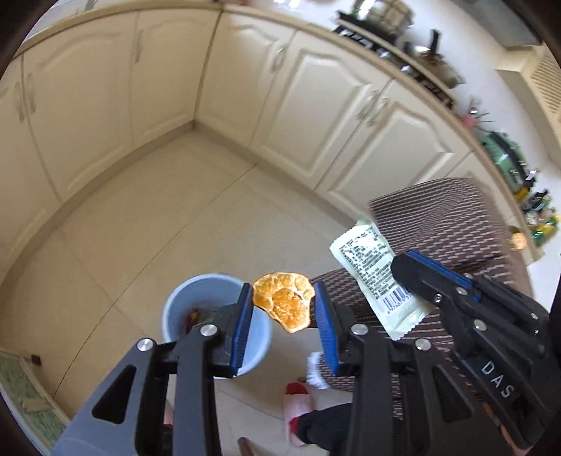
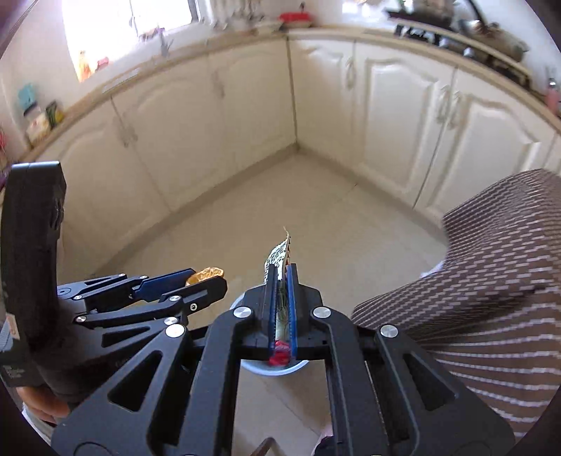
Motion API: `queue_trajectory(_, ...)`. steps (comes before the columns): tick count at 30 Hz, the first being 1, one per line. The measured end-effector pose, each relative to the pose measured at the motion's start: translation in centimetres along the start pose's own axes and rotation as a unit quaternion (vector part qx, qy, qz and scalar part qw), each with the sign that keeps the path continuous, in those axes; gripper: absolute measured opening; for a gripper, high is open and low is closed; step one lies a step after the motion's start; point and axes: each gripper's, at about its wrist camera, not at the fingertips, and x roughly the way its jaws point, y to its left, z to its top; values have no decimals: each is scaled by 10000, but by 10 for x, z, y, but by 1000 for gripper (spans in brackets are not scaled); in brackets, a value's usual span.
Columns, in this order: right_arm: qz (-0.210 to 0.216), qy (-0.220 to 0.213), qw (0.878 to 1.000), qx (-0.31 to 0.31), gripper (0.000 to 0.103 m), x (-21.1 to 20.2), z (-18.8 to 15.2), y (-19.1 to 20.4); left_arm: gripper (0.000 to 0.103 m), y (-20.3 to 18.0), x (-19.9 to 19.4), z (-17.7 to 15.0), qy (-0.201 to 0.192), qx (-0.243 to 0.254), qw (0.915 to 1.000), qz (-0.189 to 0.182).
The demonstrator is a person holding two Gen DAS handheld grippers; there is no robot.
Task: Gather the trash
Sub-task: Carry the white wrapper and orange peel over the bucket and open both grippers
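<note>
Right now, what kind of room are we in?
Most likely a home kitchen. Cream cabinet doors run under a countertop along two walls, and pots sit on a stove. A blue bin stands on the tiled floor.

floor (image 1: 147, 217): pale tiles | cabinets (image 1: 329, 115): cream, L-shaped corner | window (image 2: 140, 14): bright daylight

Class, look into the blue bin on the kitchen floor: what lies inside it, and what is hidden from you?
Inside the blue bin some red and dark scraps show near the bottom. The left gripper, holding an orange peel, covers the rest of its inside.
</note>
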Motion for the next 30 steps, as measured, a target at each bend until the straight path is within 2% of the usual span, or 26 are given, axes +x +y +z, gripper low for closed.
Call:
queue_trajectory(6, 79, 576, 9983, 38, 6, 75, -11, 2, 35, 40, 54, -12, 278, -281, 9987, 335)
queue_trajectory(14, 21, 1084, 9940, 116, 6, 140, -25, -2, 37, 75, 110, -22, 499, -695, 9955, 396)
queue_trajectory(16, 18, 1161, 9931, 148, 6, 147, -30, -2, 51, 80, 117, -21, 550, -771, 9946, 412)
queue_trajectory(18, 4, 1219, 9924, 177, 6, 154, -33, 0, 56, 79, 117, -23, 460, -692, 9944, 648)
queue_trajectory(21, 3, 1279, 9916, 215, 6, 160, -35, 2, 62, 75, 120, -25, 438, -561, 9942, 813)
queue_trajectory(25, 1, 1313, 9911, 241, 6, 163, -38, 2, 63, 72, 126, -24, 477, -432, 9919, 1099)
queue_trajectory(30, 10, 1337, 9908, 231, 6, 167, -37, 5, 64, 77, 124, -24, 453, -405, 9906, 1229)
